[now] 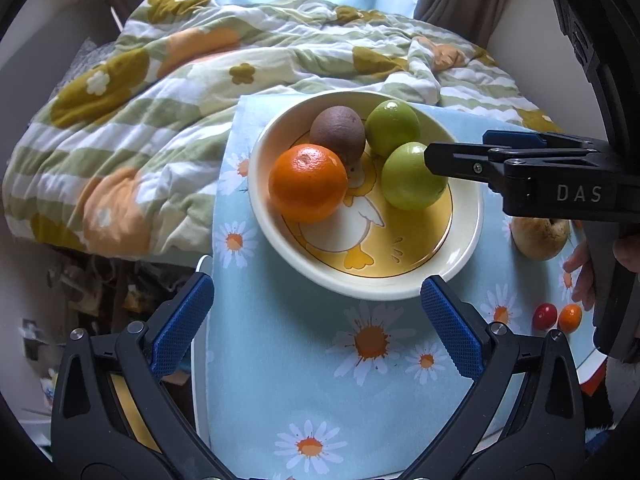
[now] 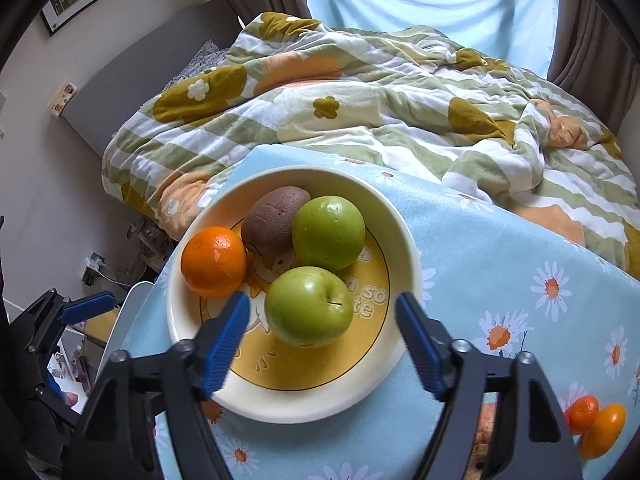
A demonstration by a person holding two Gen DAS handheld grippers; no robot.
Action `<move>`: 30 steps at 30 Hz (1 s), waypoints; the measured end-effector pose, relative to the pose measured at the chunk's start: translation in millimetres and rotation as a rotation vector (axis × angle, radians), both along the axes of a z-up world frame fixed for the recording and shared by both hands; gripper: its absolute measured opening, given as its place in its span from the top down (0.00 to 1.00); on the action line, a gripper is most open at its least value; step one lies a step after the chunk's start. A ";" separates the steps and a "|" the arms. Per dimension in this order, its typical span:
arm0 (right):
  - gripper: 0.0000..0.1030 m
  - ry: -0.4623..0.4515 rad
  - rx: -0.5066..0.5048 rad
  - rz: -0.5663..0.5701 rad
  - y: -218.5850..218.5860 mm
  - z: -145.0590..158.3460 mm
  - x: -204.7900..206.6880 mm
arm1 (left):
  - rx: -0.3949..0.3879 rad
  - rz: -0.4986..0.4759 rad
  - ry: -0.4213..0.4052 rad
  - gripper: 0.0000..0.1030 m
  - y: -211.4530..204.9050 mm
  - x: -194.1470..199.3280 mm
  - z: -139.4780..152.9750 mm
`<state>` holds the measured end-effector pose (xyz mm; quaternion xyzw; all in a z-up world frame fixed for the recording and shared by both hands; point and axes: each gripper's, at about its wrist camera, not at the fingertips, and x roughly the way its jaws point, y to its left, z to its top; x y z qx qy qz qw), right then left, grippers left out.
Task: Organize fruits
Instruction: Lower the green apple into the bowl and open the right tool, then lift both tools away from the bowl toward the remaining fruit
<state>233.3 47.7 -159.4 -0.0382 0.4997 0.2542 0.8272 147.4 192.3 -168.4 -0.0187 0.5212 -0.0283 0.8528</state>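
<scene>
A cream bowl [image 1: 466, 236] with a yellow duck picture stands on a blue daisy cloth. It holds an orange [image 1: 307, 182], a brown kiwi [image 1: 337, 133] and two green apples [image 1: 393, 127] [image 1: 408, 178]. My left gripper [image 1: 316, 320] is open and empty, just short of the bowl's near rim. My right gripper [image 2: 322, 340] is open above the bowl [image 2: 404, 216], its fingers either side of the nearer green apple [image 2: 308, 306] without touching it. In the left wrist view its fingers [image 1: 460, 160] reach in from the right over that apple.
A yellowish pear [image 1: 540, 238] lies right of the bowl. Small red and orange tomatoes [image 1: 556, 317] [image 2: 596, 424] lie near the cloth's right edge. A rumpled flowered quilt [image 1: 200, 80] covers the bed behind. The table edge drops off at the left.
</scene>
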 end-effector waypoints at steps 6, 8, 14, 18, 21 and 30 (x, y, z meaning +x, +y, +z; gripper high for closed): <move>0.00 -0.040 0.014 -0.054 -12.3 13.8 -9.2 | 0.003 -0.009 -0.018 0.00 -1.4 -7.3 10.7; 0.01 -0.059 0.002 -0.061 -13.3 18.8 -13.4 | 0.002 -0.016 -0.017 0.00 -1.6 -8.3 15.2; 0.01 -0.074 0.020 -0.086 -25.1 42.6 -29.2 | -0.024 -0.049 -0.034 0.00 -3.1 -10.7 35.4; 0.00 -0.081 -0.004 -0.120 -39.2 58.5 -44.0 | -0.018 -0.080 -0.053 0.00 -11.2 -12.4 48.6; 0.00 -0.103 -0.031 -0.159 -50.6 69.6 -56.1 | -0.012 -0.112 -0.065 0.00 -17.6 -13.2 57.4; 0.00 -0.148 -0.074 -0.281 -88.8 90.9 -88.9 | -0.041 -0.212 -0.114 0.00 -38.6 -13.7 76.4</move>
